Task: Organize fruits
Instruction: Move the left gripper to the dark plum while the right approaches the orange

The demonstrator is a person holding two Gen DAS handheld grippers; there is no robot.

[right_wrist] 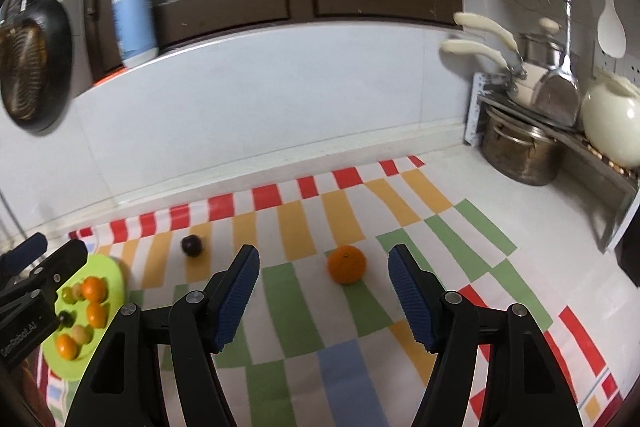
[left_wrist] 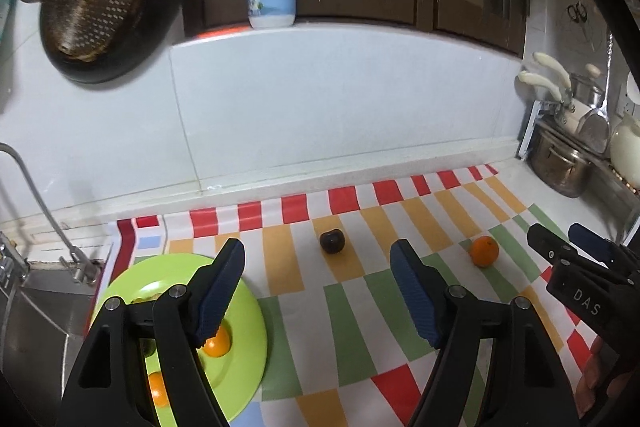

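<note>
In the middle of the right wrist view, on the striped cloth [right_wrist: 304, 307], sits a round orange [right_wrist: 347, 264], just beyond and between the right gripper [right_wrist: 323, 297]'s wide, empty jaws. The left gripper [left_wrist: 320, 293] also gapes empty, with a dark plum [left_wrist: 332, 241] ahead of it.

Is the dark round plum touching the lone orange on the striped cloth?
Apart. The right wrist view shows striped cloth between the plum and orange.

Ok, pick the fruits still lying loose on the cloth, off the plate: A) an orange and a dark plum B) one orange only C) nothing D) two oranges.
A: the orange and dark plum sit on the cloth, apart from the green plate.
</note>
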